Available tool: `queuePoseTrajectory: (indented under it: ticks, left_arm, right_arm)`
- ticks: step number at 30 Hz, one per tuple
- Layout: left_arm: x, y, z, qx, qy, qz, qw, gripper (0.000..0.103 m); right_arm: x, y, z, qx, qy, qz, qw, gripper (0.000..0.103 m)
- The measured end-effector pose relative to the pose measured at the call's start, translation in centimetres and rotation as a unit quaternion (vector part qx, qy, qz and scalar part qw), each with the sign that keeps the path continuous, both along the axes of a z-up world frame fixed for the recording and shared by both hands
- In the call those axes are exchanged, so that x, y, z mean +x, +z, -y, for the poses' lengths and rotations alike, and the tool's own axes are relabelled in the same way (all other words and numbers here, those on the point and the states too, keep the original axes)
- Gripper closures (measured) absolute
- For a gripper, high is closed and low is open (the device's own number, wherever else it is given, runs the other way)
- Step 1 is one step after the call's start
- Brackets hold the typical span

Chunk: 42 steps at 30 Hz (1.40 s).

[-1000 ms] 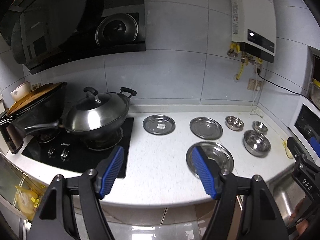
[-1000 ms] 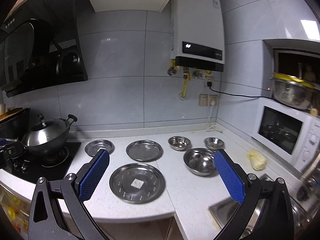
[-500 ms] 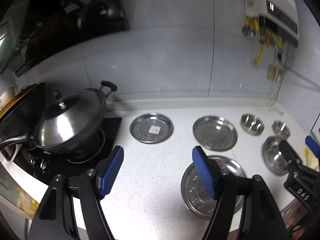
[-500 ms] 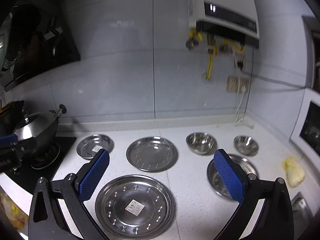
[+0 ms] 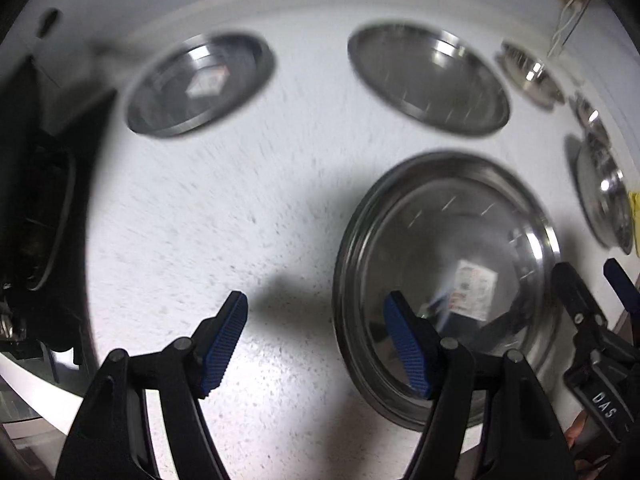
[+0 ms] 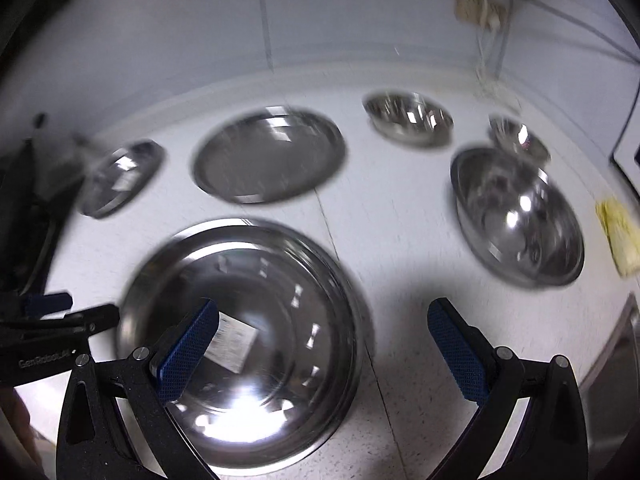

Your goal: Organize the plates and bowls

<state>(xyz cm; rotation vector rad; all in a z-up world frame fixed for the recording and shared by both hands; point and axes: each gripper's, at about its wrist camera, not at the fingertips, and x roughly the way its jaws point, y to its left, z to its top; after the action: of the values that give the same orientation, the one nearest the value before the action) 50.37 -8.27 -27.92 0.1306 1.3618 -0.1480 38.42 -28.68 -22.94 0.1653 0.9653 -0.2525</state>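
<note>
Three steel plates lie on the white counter: a large near plate (image 5: 444,240) (image 6: 264,280) with a label, a middle plate (image 5: 428,76) (image 6: 272,156) and a small left plate (image 5: 200,80) (image 6: 120,176). Three steel bowls stand to the right: a large bowl (image 6: 516,216) (image 5: 604,196) and two small bowls (image 6: 408,116) (image 6: 520,140). My left gripper (image 5: 316,344) is open, low over the counter at the large plate's left rim. My right gripper (image 6: 324,348) is open, straddling the large plate's right rim.
The black hob (image 5: 36,200) lies at the left edge. A yellow cloth (image 6: 620,232) lies right of the large bowl. A wall socket with cables (image 6: 480,8) is on the tiled back wall. The sink edge (image 6: 628,340) shows at right.
Both grippers have dropped and tilted down toward the counter, closing in on the large near plate. The view is motion-blurred. Both stay open.
</note>
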Motion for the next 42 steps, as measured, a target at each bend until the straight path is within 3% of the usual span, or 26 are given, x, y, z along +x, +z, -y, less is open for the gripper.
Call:
queuePoseTrajectory:
  ticks: [7,8,9,11,12,18,22,30,35,42]
  left_arm:
    - [2.2,-2.8,1.0,-0.002,-0.019,-0.058,0.9981,0.036]
    - [2.4,-2.7,1.2,-0.001,-0.023,-0.057,0.9981,0.038]
    - [2.6,-2.5,1.5,-0.002,-0.031,-0.055,0.998,0.045]
    - [2.9,-1.7,2.2,-0.005,-0.046,-0.047,0.9978,0.076]
    - [3.1,-1.5,2.7,-0.002,-0.048,-0.047,0.9977,0.084]
    - [4.6,-0.8,2.0,-0.013,-0.028,-0.057,0.9979,0.087]
    - [4.4,-0.1,0.1,-0.006,-0.017,-0.048,0.9987,0.088]
    - [5.0,3.7,-9.9,-0.005,0.075,-0.02,0.997,0.088]
    - [4.2,4.9,-17.2,0.008,0.145,-0.007,0.9894,0.089]
    - [0.3,2.6,-19.8,0.013,0.191,-0.025,0.9812,0.089]
  right_arm:
    - [1.3,-2.7,2.1,0.025,-0.054,-0.06,0.996,0.002]
    - [1.5,-3.2,2.3,0.032,-0.055,-0.07,0.995,0.012]
    - [1.7,-3.4,2.4,0.035,-0.056,-0.078,0.995,0.04]
    - [2.0,-4.0,2.4,0.036,-0.056,-0.101,0.993,0.081]
    - [2.0,-3.8,2.3,0.029,-0.055,-0.097,0.993,0.083]
    - [2.8,-3.8,2.9,0.045,-0.036,-0.121,0.991,0.086]
    - [3.5,-2.9,1.8,0.019,-0.007,-0.13,0.991,0.088]
    - [7.3,0.7,-4.5,-0.006,0.091,-0.104,0.99,0.09]
    - [9.7,1.6,-10.7,0.002,0.175,-0.094,0.98,0.091]
    - [10.6,-0.7,-16.5,0.003,0.252,-0.12,0.96,0.091]
